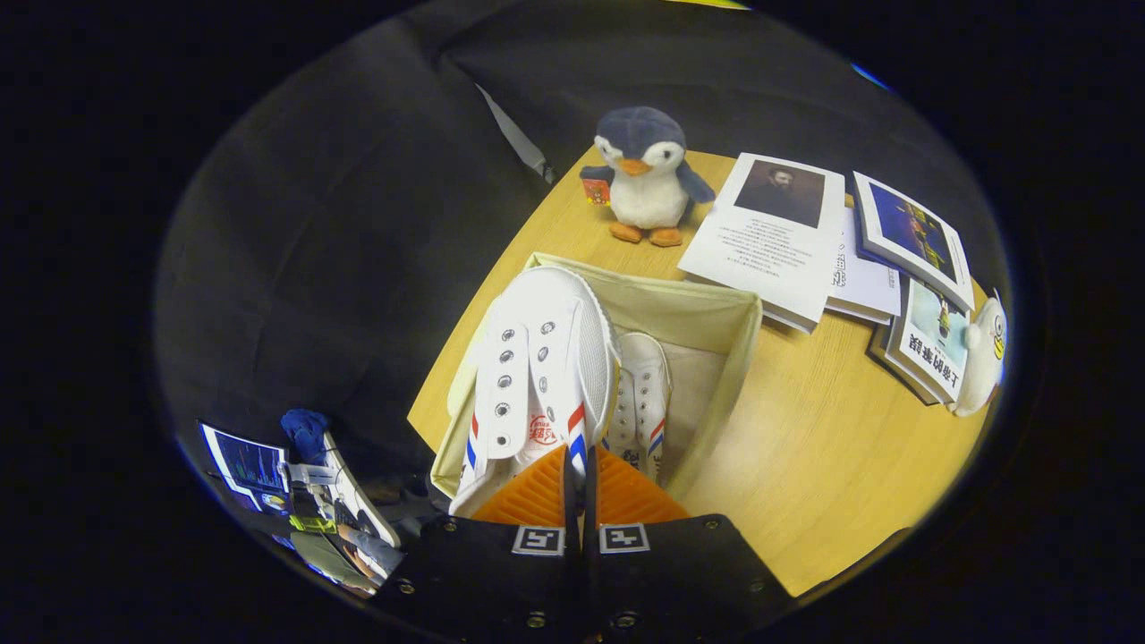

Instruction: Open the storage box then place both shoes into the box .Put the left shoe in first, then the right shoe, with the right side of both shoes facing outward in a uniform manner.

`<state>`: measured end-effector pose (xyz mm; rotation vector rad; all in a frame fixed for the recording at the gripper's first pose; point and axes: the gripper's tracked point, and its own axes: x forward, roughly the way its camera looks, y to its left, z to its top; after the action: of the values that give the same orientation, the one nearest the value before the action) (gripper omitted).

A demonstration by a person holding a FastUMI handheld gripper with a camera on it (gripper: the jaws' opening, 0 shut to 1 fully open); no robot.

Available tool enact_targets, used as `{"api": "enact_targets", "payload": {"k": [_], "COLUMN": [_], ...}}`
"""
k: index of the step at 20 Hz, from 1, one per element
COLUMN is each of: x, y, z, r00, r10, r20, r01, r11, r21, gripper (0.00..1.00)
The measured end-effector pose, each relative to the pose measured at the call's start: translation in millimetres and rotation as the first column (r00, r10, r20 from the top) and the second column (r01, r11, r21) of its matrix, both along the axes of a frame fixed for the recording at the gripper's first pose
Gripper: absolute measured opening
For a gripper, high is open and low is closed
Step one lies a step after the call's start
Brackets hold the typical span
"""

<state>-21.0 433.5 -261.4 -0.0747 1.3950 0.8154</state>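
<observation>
Clawed shoe, toe pointing ahead

Held shoe: heel hidden behind gripper fingers; fingers nearly closed on its edge, contact w/ both pads not resolvable. Second shoe in box: left part occluded by held shoe. Box near wall hidden. Book text too small to read.

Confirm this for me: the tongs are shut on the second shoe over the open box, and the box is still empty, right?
Not empty. The gripper view shows one white shoe already lying inside the fabric storage box. The rest holds: the tongs are shut on the other white shoe, held over the open box.
</observation>
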Motion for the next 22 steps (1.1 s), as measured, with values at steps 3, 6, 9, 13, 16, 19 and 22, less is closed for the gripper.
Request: {"api": "enact_targets", "payload": {"k": [3, 6, 9, 13, 16, 19, 22], "x": [0, -6, 10, 21, 34, 52, 66], "y": [7, 22, 8, -15, -40, -76, -120], "z": [-11, 1, 17, 39, 60, 87, 119], "r00": [1.000, 1.000, 0.996, 0.987, 0.968, 0.924, 0.848], "r10": [0.016, 0.006, -0.003, -0.046, -0.108, -0.192, -0.296], "r20": [0.022, -0.001, 0.087, 0.152, 0.225, 0.331, 0.440], "r01": [-0.015, -0.006, -0.005, 0.026, 0.072, 0.127, 0.196], "r11": [1.000, 0.997, 0.996, 0.991, 0.984, 0.970, 0.946], "r21": [-0.014, 0.083, 0.091, 0.128, 0.161, 0.206, 0.258], "gripper": [0.00, 0.34, 0.97, 0.97, 0.97, 0.97, 0.97]}}
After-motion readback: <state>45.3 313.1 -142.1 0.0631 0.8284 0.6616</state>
